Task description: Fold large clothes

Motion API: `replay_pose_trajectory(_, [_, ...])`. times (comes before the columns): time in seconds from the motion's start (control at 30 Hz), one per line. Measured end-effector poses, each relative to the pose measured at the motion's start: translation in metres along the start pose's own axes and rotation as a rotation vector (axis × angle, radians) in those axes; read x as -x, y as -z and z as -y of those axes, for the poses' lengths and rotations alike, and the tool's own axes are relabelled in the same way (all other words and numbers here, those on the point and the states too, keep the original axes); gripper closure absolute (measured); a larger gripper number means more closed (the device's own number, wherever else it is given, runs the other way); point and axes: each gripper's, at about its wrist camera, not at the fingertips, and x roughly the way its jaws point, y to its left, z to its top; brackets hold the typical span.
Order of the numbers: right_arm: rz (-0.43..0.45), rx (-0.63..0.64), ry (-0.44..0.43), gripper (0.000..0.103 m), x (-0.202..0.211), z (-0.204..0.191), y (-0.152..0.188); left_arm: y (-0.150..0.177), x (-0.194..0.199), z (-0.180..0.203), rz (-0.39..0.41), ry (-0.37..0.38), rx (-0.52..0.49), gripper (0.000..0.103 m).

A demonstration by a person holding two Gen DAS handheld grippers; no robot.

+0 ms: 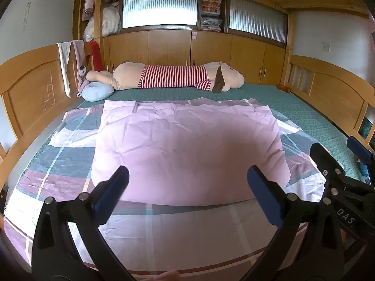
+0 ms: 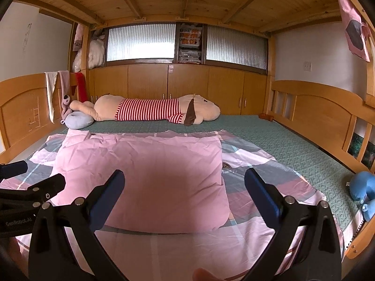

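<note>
A large checked sheet (image 1: 70, 145) (image 2: 269, 168) in pink, grey and white lies spread on the bed. A plain pink panel (image 1: 187, 145) (image 2: 152, 171) is folded over its middle, its near edge rounded. My left gripper (image 1: 187, 182) hovers open above the pink panel's near edge, with nothing between its fingers. My right gripper (image 2: 184, 185) is likewise open over the same panel, empty. In the left wrist view the right gripper appears at the right edge (image 1: 332, 164); the left one shows at the left edge of the right wrist view (image 2: 35, 182).
A long plush dog (image 1: 178, 77) (image 2: 150, 110) in a red striped shirt lies along the far side of the green mattress (image 1: 304, 117) (image 2: 293, 145). A blue neck pillow (image 1: 97, 91), a blue toy (image 2: 365, 189), wooden bed rails (image 1: 30, 86) (image 2: 323, 107) and cupboards (image 1: 187, 46) surround the bed.
</note>
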Motion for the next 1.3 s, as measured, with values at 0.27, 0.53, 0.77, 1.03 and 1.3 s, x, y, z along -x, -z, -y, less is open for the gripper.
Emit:
replay_pose_trajectory(0.27, [-0.002, 0.01, -0.002, 0.001, -0.002, -0.001, 0.001, 0.002, -0.002, 0.0, 0.0, -0.01, 0.001, 0.002])
replay_pose_trajectory(0.53, [-0.004, 0.011, -0.004, 0.001, -0.003, -0.001, 0.002, 0.003, -0.005, -0.002, -0.012, -0.005, 0.004, 0.002])
replay_pose_trajectory(0.77, [-0.006, 0.011, -0.003, 0.001, -0.003, -0.001, 0.002, 0.005, -0.007, 0.0, -0.018, -0.005, 0.002, 0.002])
replay_pose_trajectory(1.03, [-0.014, 0.019, -0.006, 0.001, -0.005, -0.002, 0.002, 0.009, -0.007, -0.005, -0.025, -0.03, 0.016, 0.002])
replay_pose_trajectory(1.3, [-0.02, 0.022, -0.009, 0.001, -0.007, -0.001, 0.003, 0.009, -0.01, -0.01, -0.039, -0.017, 0.04, 0.002])
